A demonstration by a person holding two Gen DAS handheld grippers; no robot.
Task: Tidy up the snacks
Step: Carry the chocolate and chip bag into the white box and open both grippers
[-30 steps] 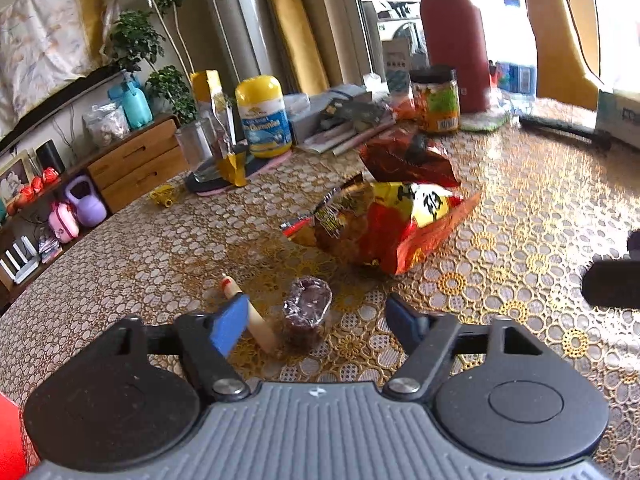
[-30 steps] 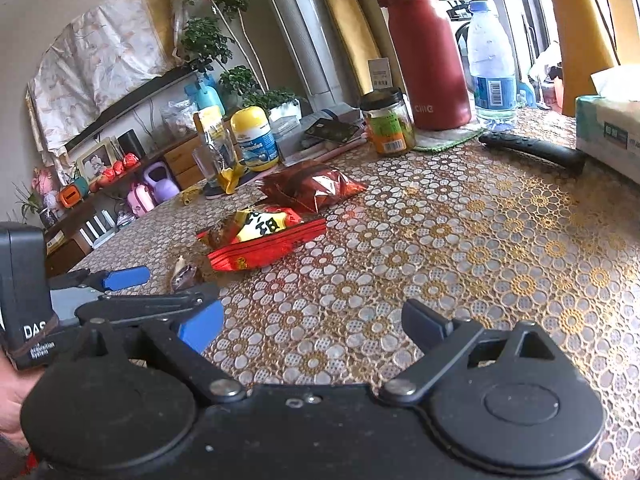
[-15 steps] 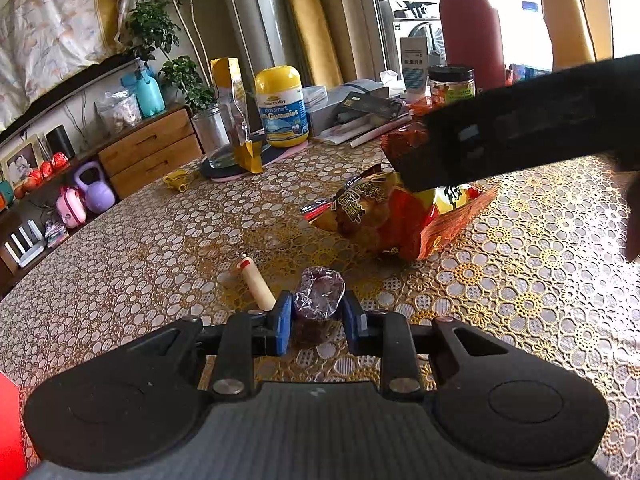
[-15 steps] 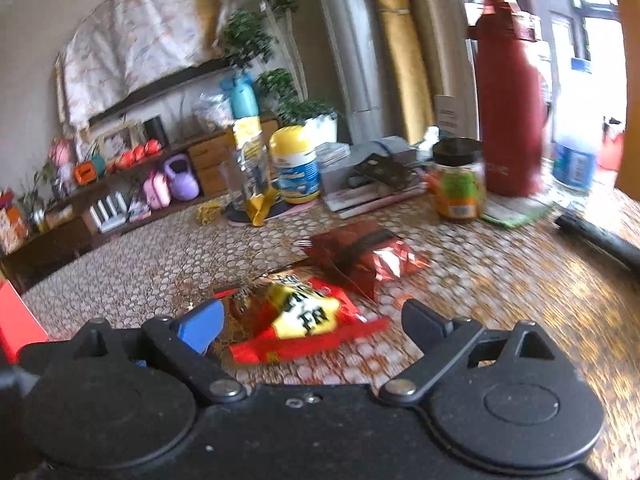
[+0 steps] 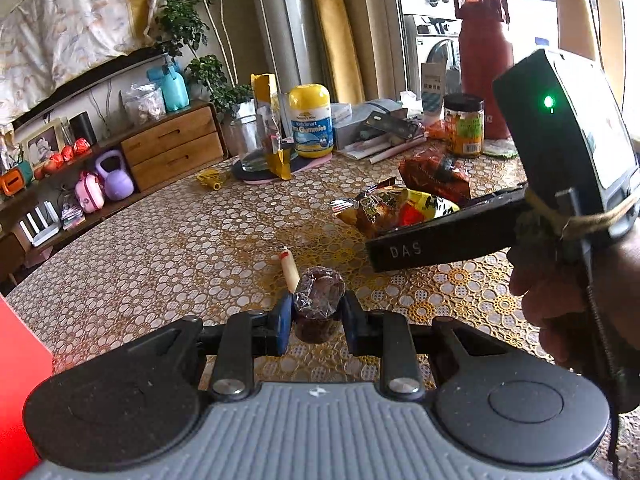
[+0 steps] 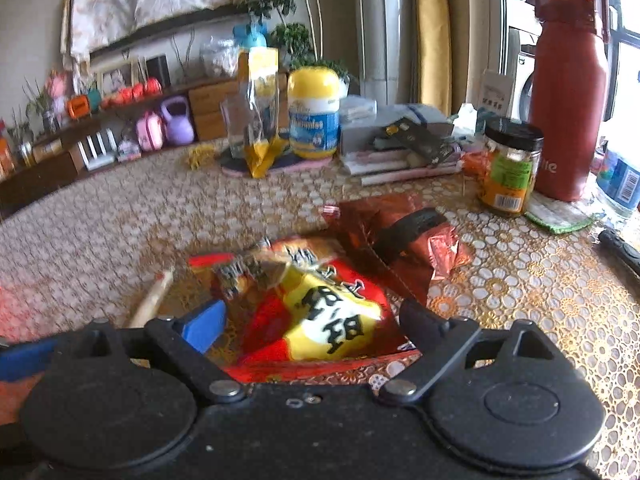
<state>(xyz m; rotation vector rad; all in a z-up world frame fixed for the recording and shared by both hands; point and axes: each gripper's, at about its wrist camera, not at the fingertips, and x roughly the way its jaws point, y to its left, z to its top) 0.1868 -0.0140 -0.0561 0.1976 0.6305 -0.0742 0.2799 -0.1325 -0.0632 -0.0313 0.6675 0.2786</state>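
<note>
Left gripper (image 5: 314,320): now clamped on the wrapped cake (image 5: 319,304), which lay loose between wide jaws a second ago; lifted just off the table (image 5: 160,248).
Right gripper (image 6: 308,320): moved over the red-yellow snack bag (image 6: 320,312); jaws closing, not yet pressing it.
Sausage stick (image 5: 289,270): untouched on the table.
Meaning: one snack secured, a second about to be.

Left tongs (image 5: 314,318) pinch a wrapped dark snack (image 5: 318,306) — a sausage stick (image 5: 289,269) just beyond.
</note>
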